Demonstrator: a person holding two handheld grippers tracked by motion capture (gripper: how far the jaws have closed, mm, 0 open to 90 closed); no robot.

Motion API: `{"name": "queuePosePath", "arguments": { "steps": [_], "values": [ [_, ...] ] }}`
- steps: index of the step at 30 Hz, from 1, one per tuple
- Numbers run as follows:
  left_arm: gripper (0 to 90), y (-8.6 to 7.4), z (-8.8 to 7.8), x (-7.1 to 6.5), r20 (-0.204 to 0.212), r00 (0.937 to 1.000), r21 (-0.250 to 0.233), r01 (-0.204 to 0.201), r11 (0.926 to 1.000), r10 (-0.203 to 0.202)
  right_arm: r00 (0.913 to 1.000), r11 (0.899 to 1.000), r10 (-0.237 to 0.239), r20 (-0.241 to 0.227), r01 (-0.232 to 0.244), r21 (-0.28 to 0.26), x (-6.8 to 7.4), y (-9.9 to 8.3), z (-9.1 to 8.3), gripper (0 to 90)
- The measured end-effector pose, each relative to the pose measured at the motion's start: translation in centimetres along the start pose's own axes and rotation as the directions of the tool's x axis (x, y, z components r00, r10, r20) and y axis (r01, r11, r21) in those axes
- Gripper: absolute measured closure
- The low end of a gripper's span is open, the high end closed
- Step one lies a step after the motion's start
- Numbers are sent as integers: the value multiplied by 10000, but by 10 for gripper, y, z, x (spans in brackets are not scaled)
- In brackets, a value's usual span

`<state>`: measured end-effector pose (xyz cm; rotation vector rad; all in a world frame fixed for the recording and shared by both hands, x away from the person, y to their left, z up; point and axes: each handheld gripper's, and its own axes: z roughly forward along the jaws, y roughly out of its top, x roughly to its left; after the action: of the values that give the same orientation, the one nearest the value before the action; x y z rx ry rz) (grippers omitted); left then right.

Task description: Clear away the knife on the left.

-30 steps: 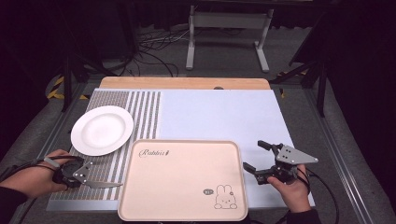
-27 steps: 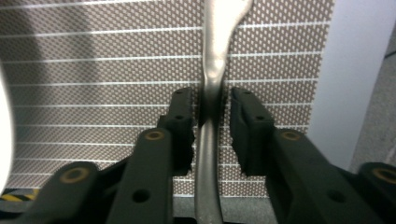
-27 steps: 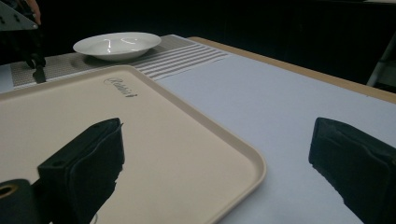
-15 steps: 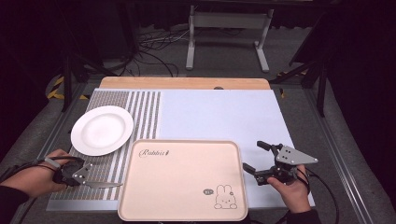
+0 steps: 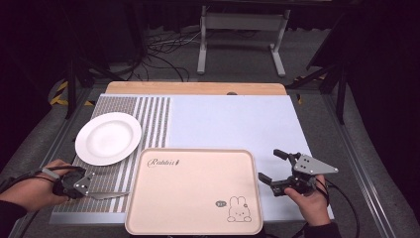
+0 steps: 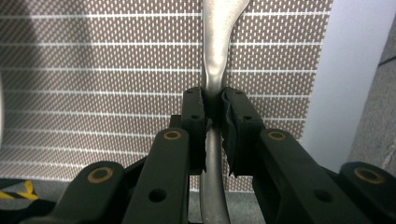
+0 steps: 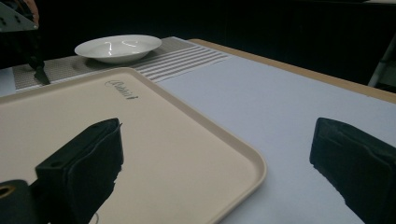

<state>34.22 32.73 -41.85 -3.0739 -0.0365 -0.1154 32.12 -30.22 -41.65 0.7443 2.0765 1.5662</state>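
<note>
At the near left, the left gripper (image 5: 81, 186) is clamped tight on the handle of a metal knife (image 6: 215, 70), blade lying over the striped mat (image 5: 148, 116) and pointing right toward the tray. Just beyond it sits the white plate (image 5: 108, 138). In the middle near edge lies the beige tray (image 5: 193, 191). On the right, the right gripper (image 5: 275, 166) hangs with jaws spread wide, holding nothing, just beside the tray's right rim.
</note>
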Motion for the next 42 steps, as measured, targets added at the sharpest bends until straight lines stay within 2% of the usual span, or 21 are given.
{"name": "queuePosePath", "arguments": {
  "steps": [4, 7, 9, 15, 16, 17, 18, 19, 20, 22, 27, 28, 30, 32, 33, 34, 36, 38, 40, 41, 42],
  "values": [
    [796, -3, -7, 0, 18, 9998, -61, 196, 9998, -196, 10000, 10000, -15, 4, 15, -1, 0, 0, 0, 32],
    [796, -4, -13, 0, 99, 9982, -164, 598, 9981, -597, 10000, 10000, -28, -15, 28, 1, 0, 0, 0, 32],
    [796, -6, -18, 1, 210, 9949, -533, 993, 9936, -983, 10000, 10000, -46, 4, 46, -17, 0, 0, 0, 34],
    [797, -3, -28, 2, 427, 9859, -877, 1649, 9824, -1616, 10000, 10000, -28, 13, 29, -86, 0, 1, -1, 34],
    [797, 0, -32, 2, 581, 9757, -1011, 2163, 9711, -2113, 10000, 10000, -38, 13, 38, -78, 0, 1, -1, 34],
    [797, 1, -35, 2, 754, 9707, -1176, 2359, 9646, -2282, 10000, 10000, -48, 28, 48, -57, 0, 1, -1, 34],
    [797, 2, -38, 1, 882, 9634, -1523, 2641, 9524, -2531, 10000, 10000, -45, 44, 46, -56, 0, 1, -1, 34],
    [797, 2, -38, 1, 882, 9634, -1523, 2641, 9524, -2531, 10000, 10000, -45, 44, 46, -56, 0, 1, -1, 34],
    [797, 4, -40, 1, 971, 9580, -1832, 2837, 9413, -2698, 10000, 10000, -41, 61, 41, -72, 0, 1, -1, 34],
    [797, 7, -45, 1, 1143, 9479, -1915, 3147, 9297, -2973, 10000, 9999, -64, 47, 65, -100, 0, 1, -1, 34],
    [797, 11, -51, 3, 1883, 9038, -1600, 4142, 8960, -3842, 10000, 9999, -64, 30, 64, -128, 0, 2, -2, 34],
    [797, 12, -52, 3, 2052, 8930, -1642, 4348, 8854, -4004, 10000, 9999, -47, 35, 47, -153, 0, 2, -2, 34],
    [797, 14, -54, 4, 2243, 8795, -1751, 4600, 8705, -4197, 9999, 9998, -43, 93, 45, -170, -1, 2, -3, 34],
    [797, 16, -56, 4, 2591, 8564, -1832, 4976, 8478, -4466, 9999, 9999, -13, 106, 14, -169, -1, 2, -3, 34],
    [797, 18, -56, 4, 2661, 8486, -1966, 5121, 8361, -4572, 9999, 9998, 0, 104, 2, -185, -1, 2, -3, 34],
    [797, 18, -56, 5, 2841, 8324, -2114, 5384, 8157, -4758, 9999, 9998, 5, 110, -3, -188, -1, 2, -3, 35],
    [797, 20, -57, 7, 3203, 8041, -2232, 5778, 7850, -5008, 9999, 9998, -5, 134, 8, -198, -1, 2, -4, 35],
    [797, 22, -59, 8, 3437, 7820, -2284, 6067, 7614, -5200, 9999, 9997, 12, 100, -9, -226, -1, 2, -4, 37],
    [797, 24, -61, 8, 3579, 7661, -2404, 6281, 7401, -5339, 9999, 9997, 38, 95, -35, -235, -1, 2, -4, 37],
    [797, 25, -62, 9, 3630, 7605, -2383, 6343, 7354, -5384, 9999, 9997, 44, 100, -42, -223, -1, 2, -4, 37],
    [797, 26, -63, 9, 3729, 7500, -2417, 6469, 7232, -5463, 9999, 9997, 46, 99, -44, -221, -1, 2, -4, 37]
  ]
}}
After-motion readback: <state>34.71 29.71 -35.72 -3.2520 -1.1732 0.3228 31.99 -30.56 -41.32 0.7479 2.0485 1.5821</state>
